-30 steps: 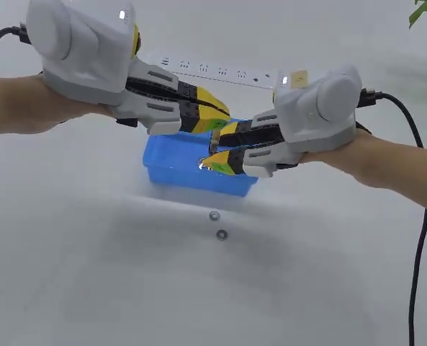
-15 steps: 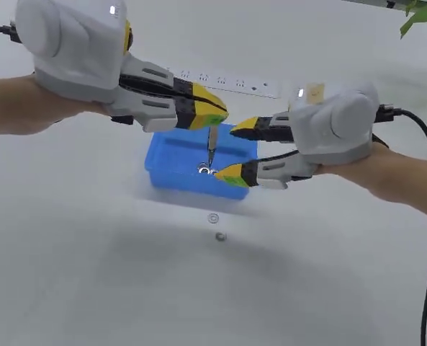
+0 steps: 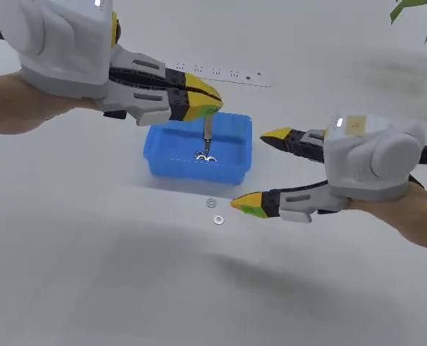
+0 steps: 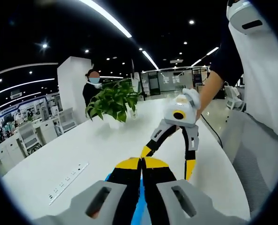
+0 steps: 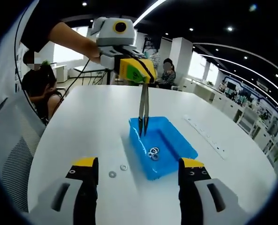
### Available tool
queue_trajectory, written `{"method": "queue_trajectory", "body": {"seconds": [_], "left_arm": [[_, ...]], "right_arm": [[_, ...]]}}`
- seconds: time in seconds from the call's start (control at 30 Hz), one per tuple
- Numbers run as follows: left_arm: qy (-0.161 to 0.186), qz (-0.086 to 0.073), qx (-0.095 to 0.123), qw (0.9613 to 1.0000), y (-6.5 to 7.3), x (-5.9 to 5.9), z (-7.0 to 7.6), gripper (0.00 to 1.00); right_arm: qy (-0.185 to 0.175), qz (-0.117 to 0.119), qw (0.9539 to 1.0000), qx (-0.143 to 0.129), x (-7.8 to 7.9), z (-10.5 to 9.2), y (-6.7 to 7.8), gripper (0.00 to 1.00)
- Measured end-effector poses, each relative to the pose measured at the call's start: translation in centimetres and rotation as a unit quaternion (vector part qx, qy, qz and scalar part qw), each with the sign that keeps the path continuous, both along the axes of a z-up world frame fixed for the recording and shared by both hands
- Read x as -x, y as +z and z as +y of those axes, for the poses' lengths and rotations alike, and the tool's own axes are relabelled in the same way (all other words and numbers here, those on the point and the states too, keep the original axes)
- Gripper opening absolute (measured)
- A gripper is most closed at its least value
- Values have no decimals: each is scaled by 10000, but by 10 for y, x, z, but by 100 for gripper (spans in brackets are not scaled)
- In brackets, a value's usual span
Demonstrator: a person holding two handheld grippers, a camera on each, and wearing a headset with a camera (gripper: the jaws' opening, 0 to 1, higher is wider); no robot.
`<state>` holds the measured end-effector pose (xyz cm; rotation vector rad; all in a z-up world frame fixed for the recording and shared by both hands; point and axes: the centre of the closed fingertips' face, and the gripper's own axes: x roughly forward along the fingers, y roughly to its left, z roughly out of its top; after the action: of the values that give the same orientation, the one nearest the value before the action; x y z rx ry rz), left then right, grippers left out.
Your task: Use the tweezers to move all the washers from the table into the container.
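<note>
My left gripper (image 3: 212,107) is shut on the upper end of the metal tweezers (image 3: 207,137). They hang tips-down into the blue container (image 3: 188,171), just above several washers (image 3: 203,156) lying in it. Two washers (image 3: 211,204) (image 3: 218,219) lie on the white table just in front of the container. My right gripper (image 3: 260,169) is open and holds nothing, to the right of the container. In the right gripper view its jaws (image 5: 138,168) stand wide apart and frame the container (image 5: 174,138), the tweezers (image 5: 143,110) and the loose washers (image 5: 112,174).
A white power strip (image 3: 217,72) lies behind the container. Plant leaves (image 3: 422,14) show at the far right corner. In the left gripper view, the right gripper (image 4: 178,112) sits ahead of my shut jaws (image 4: 141,160), with a potted plant (image 4: 113,101) behind.
My right gripper has opened and drawn back from the tweezers to the right and lower. The left gripper stays shut on the tweezers over the container.
</note>
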<state>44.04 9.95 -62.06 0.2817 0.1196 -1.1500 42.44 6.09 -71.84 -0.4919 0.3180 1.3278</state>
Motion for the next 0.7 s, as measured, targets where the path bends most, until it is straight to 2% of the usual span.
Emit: {"method": "queue_trajectory", "body": {"seconds": [0.17,0.27,0.4,0.5,0.57,0.7], "left_arm": [[16,-24,0,10000,-6,9,-5,4],[52,-39,16,10000,-11,16,-9,4],[34,14,-11,10000,-20,23,-14,4],[66,78,97,9999,-26,26,-18,4],[115,49,122,9998,-31,27,-20,4],[51,177,138,9997,-39,33,-28,4]], "right_arm": [[-299,83,9995,-53,7,-16,-7,84],[-423,119,9990,-25,9,-25,-12,86],[-526,175,9985,11,14,-34,-17,88],[-600,231,9979,73,19,-40,-21,90],[-594,241,9979,104,24,-42,-23,93],[-619,296,9975,167,29,-47,-28,99]]}}
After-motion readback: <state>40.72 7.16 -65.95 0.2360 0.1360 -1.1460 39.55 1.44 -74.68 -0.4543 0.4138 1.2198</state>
